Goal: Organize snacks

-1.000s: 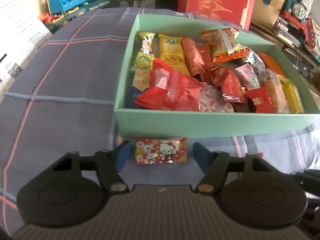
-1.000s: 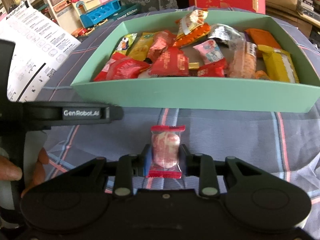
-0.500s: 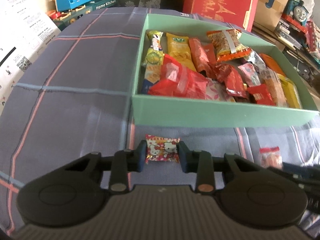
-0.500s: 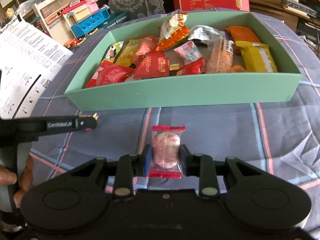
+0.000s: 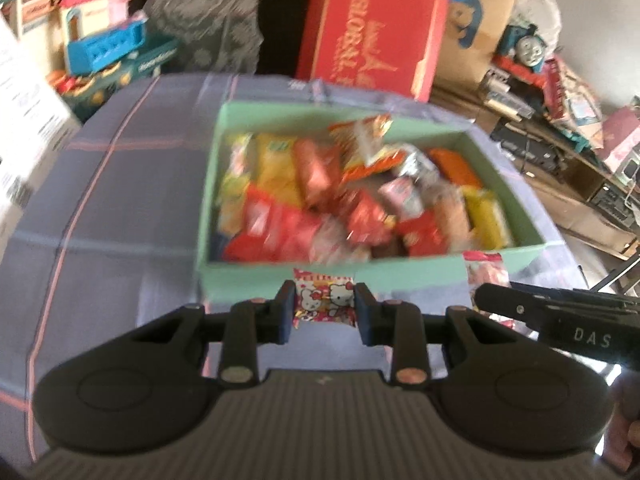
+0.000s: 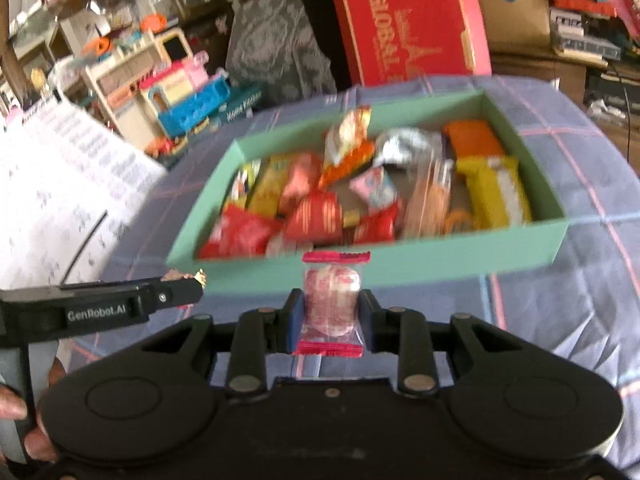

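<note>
My left gripper [image 5: 322,295] is shut on a Hello Kitty snack packet [image 5: 324,304] and holds it above the plaid cloth, just in front of the mint-green box [image 5: 256,276]. That box is full of several mixed snack packets. My right gripper [image 6: 330,307] is shut on a clear packet with a pink-and-white candy [image 6: 330,300], also lifted before the box's front wall [image 6: 440,258]. Each gripper shows in the other's view: the right gripper [image 5: 490,304] with its candy [image 5: 484,270] at the right, the left gripper [image 6: 192,292] at the left.
The blue-grey plaid cloth [image 5: 120,200] covers the table around the box. A red carton [image 5: 372,36] stands behind the box, a toy kitchen set [image 5: 104,44] at the back left, printed white paper [image 6: 60,184] at the left, and cluttered cartons with a toy train [image 5: 528,46] at the right.
The left jaws closed on the Hello Kitty packet and lifted it off the cloth. The right gripper rose with its candy. Both now sit higher, and the view is blurred.
</note>
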{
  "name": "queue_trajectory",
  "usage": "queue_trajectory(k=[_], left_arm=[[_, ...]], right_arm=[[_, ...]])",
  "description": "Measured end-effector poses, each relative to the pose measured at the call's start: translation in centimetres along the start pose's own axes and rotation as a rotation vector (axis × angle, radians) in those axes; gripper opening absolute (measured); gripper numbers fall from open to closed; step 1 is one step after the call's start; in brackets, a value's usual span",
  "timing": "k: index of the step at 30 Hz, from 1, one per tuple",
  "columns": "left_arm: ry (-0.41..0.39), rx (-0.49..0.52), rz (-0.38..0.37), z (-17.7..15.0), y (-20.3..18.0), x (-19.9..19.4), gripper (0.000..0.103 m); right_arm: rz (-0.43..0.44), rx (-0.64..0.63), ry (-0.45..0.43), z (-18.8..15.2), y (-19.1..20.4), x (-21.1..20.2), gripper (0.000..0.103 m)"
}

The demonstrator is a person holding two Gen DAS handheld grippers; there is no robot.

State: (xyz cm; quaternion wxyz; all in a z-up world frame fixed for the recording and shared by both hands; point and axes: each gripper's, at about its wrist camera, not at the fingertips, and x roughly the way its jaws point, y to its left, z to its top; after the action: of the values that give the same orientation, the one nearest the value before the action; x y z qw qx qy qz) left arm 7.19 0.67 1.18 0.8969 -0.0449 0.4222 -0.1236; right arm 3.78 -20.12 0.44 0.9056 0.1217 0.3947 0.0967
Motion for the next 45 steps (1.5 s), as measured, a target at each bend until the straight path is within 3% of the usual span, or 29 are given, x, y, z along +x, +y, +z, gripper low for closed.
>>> queue_trajectory(k=[9,17,18,19,20,21,22,23,26,33,45], left_arm=[[-0.012,0.078,-0.031,6.2,-3.6,4.1,0.03],[0.012,0.121,-0.012,9.0,-5.7,8.9,0.033],[0.015,0.121,-0.004,9.3,-5.9,9.6,0.038],[0.018,0.117,0.008,9.5,-6.0,10.1,0.053],[0.024,0.113,0.021,9.6,-6.0,10.5,0.064],[0.027,0.107,0.034,9.6,-6.0,10.8,0.085],[0.024,0.102,0.05,9.5,-5.9,11.0,0.1],[0.02,0.101,0.065,9.4,-5.8,11.0,0.103],[0.044,0.105,0.079,8.8,-5.6,11.2,0.103],[0.088,0.119,0.079,7.0,-5.2,10.1,0.103],[0.074,0.08,0.072,4.1,-4.1,5.3,0.103]], right_arm=[[-0.001,0.051,-0.058,5.8,-1.9,1.5,0.029],[-0.024,0.118,-0.06,9.6,-4.3,5.0,0.031],[-0.028,0.128,-0.058,9.9,-4.5,5.3,0.032],[-0.028,0.141,-0.057,10.2,-4.9,5.6,0.04],[-0.026,0.155,-0.056,10.4,-5.2,5.7,0.059],[-0.028,0.167,-0.058,10.4,-5.5,5.7,0.07],[-0.035,0.175,-0.064,10.4,-5.6,5.7,0.088],[-0.039,0.176,-0.075,10.3,-5.8,5.6,0.094],[-0.046,0.162,-0.065,9.9,-5.9,5.6,0.103],[-0.049,0.17,-0.034,8.6,-5.6,5.2,0.103],[-0.06,0.173,0.0,5.7,-4.5,2.2,0.103]])
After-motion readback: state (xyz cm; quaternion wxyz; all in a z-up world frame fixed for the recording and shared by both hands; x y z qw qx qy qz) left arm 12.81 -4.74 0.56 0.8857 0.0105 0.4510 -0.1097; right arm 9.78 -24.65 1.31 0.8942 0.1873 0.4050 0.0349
